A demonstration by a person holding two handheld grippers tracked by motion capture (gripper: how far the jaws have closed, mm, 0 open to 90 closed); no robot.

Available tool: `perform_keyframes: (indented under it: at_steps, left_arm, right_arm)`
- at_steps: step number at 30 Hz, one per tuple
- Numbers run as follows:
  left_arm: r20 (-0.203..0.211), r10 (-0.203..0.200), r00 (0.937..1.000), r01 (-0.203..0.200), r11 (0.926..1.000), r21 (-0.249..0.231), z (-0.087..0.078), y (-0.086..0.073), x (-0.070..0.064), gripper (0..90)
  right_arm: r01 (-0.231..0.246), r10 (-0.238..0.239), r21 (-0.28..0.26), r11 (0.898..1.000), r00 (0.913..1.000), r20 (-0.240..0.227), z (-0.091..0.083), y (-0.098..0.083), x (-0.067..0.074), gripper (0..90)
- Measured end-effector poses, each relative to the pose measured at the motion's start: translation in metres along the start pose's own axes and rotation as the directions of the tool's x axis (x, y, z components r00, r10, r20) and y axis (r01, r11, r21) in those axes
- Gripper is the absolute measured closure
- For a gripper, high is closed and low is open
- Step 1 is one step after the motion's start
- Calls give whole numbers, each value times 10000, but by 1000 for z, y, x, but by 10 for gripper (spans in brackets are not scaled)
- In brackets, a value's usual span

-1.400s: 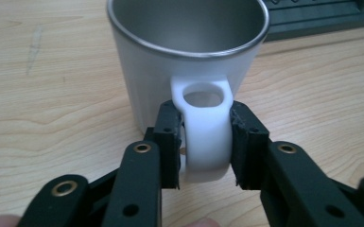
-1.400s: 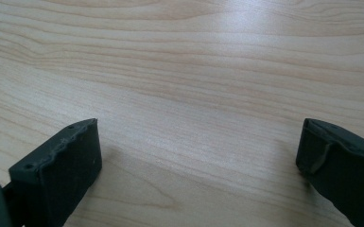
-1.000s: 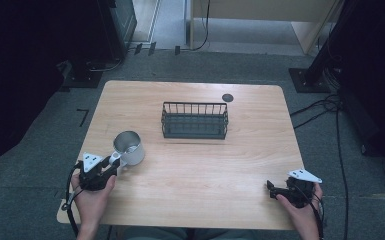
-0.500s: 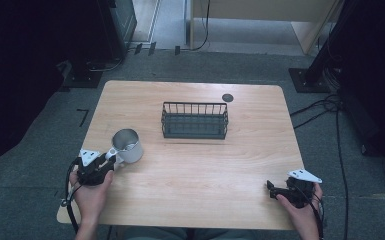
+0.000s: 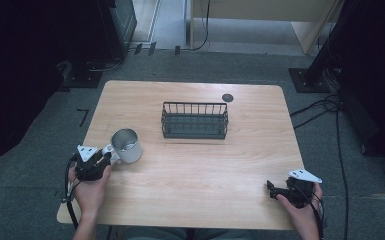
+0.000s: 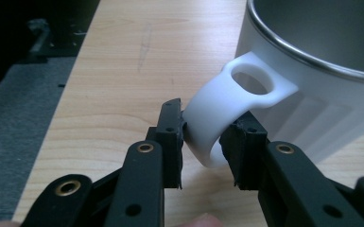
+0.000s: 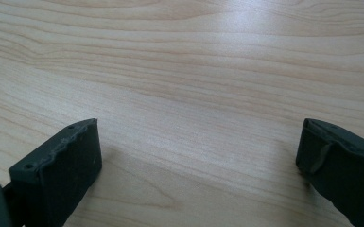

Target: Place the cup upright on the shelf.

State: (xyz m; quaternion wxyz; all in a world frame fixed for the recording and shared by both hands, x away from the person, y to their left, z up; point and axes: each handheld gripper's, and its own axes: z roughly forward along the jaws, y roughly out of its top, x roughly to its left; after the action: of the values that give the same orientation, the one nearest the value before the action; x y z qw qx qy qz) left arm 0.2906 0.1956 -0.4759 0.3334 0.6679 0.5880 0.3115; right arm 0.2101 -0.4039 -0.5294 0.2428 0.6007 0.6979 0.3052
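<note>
L hand (image 5: 89, 187) low at near-left edge, left gripper (image 6: 203, 135) just closing onto handle (image 6: 227, 106) of upright mug (image 5: 126, 145), handle toward near-left.

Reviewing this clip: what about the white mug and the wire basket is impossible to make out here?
- White metal-rimmed mug: left gripper view's top and right edges cut it off; its bottom inside is unseen.
- Mug's white handle: its lower end is hidden behind the left claw.
- Dark wire basket: high view, too small to tell any contents.

one mug (image 5: 126, 145), one wire basket (image 5: 194, 120), two grippers
</note>
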Motion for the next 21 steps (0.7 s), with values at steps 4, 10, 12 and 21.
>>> perform_keyframes:
  at_steps: [4, 10, 12, 21]
  left_arm:
    - [-114, 463, 9989, -464, 9989, -88, 5, 4, -1, 724]
    - [-130, 665, 9977, -671, 9966, -480, 1, -1, -6, 752]
    - [-117, 638, 9979, -643, 9965, -539, 0, -3, -8, 754]
    - [-409, 546, 9977, -584, 9936, -966, -5, -1, -10, 788]
  right_arm:
    - [-2, 2, 1, 10000, 10000, 1, 0, 0, 0, 5]
    - [-1, 1, -1, 10000, 10000, 2, 0, 0, 0, 5]
    - [-2, 2, -1, 10000, 10000, 2, 0, 0, 0, 5]
    - [0, 0, 0, 10000, 10000, 1, 0, 0, 0, 4]
